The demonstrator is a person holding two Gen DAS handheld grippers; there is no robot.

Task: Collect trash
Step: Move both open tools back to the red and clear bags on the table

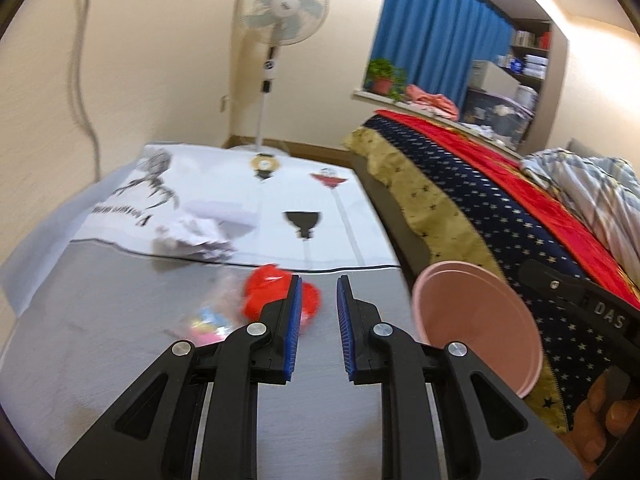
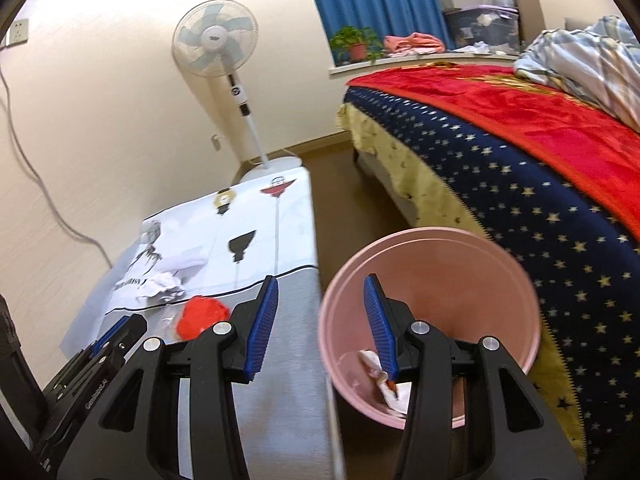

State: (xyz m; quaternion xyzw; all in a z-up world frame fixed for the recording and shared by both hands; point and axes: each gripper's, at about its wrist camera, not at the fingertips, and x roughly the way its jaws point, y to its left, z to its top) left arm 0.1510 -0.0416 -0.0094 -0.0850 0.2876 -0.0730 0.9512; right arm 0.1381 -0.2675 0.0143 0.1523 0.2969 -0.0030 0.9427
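Trash on the table: a red wrapper, crumpled paper behind it, a clear packet to its side. Left gripper is slightly parted and empty, right gripper half open, also empty. I'd straddle the red one, then squeeze. Pink bin beside the table already holds some crumpled scraps.
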